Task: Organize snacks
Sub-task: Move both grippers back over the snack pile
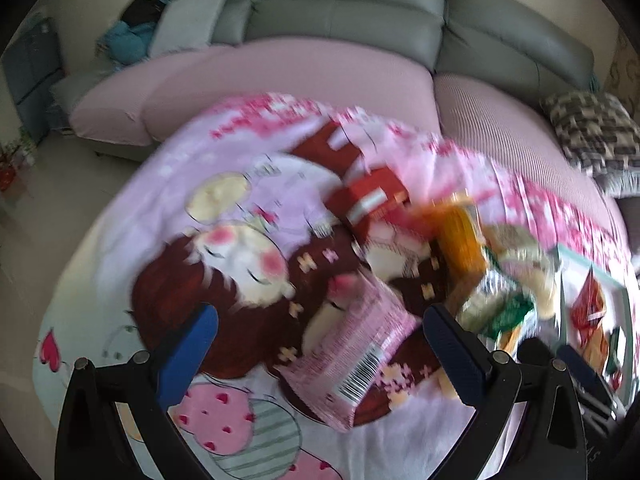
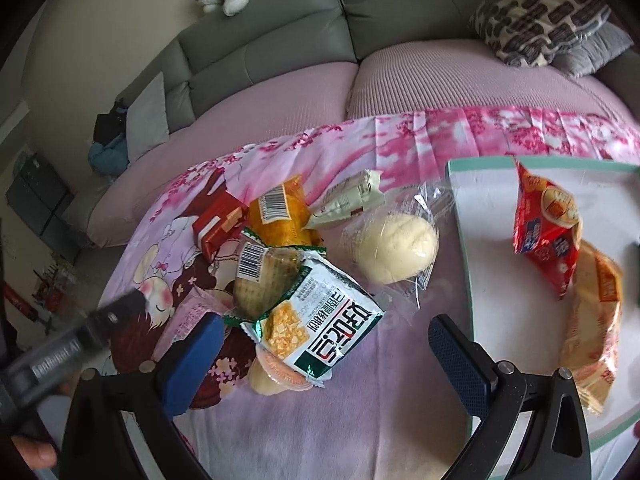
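Cartoon cloth [image 1: 132,220] carries pink packet [image 1: 352,356] between left hand-held gripper [image 1: 318,338] fingers.

Soft daylight, left view motion-blurred, right sharp, fisheye-bent edges

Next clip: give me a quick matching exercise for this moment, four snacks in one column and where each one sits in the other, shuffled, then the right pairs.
Things:
1. red snack packet
2. pink packet
3. round white bun
4. green and white packet

Places:
A. on the cloth, just beside the tray's left rim
B. on the white tray
C. between the open fingers of the left hand-held gripper
D. on top of the snack pile, ahead of the right hand-held gripper

Pairs: 1-B, 2-C, 3-A, 4-D
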### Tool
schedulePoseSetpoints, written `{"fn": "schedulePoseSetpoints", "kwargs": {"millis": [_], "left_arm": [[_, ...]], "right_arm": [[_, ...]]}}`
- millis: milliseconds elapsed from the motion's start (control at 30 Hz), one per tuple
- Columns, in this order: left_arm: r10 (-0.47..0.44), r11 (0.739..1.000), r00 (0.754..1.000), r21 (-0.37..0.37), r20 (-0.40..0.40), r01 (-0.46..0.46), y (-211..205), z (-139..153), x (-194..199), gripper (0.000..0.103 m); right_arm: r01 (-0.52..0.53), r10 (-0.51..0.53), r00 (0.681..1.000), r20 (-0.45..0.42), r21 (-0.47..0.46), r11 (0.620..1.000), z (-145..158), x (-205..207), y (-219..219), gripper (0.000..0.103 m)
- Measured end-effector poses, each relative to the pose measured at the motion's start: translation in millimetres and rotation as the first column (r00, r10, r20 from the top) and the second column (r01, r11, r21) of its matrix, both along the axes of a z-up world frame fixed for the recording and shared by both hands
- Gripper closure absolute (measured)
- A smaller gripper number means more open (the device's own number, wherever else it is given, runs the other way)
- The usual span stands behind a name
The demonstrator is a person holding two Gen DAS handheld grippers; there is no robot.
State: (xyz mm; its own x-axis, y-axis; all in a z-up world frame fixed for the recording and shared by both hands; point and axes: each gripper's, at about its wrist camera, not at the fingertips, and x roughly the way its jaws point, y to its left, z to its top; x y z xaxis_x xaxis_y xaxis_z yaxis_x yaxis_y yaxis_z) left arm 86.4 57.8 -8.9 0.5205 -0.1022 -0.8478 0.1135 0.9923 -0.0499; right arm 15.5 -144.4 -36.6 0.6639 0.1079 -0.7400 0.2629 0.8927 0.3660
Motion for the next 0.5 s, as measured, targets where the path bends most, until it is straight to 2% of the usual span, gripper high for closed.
{"fn": "schedulePoseSetpoints", "kwargs": {"millis": [300, 500], "left_arm": [[-0.040, 0.999, 0.992, 0.011, -0.123, 0.042, -14.3, -32.1, 11.3, 0.001], [-0.075, 0.996, 0.983, 0.044, -0.165, 0.083, -25.1, -48.8, 14.9, 0.001]], "right_arm": [[0.006, -0.007, 0.999, -0.038, -0.015, 1.000, -13.5, 8.6, -1.4, 0.001], [0.008, -0.009, 0.999, -0.051, -0.010, 1.000, -18.5, 11.2, -3.0, 0.002]]}}
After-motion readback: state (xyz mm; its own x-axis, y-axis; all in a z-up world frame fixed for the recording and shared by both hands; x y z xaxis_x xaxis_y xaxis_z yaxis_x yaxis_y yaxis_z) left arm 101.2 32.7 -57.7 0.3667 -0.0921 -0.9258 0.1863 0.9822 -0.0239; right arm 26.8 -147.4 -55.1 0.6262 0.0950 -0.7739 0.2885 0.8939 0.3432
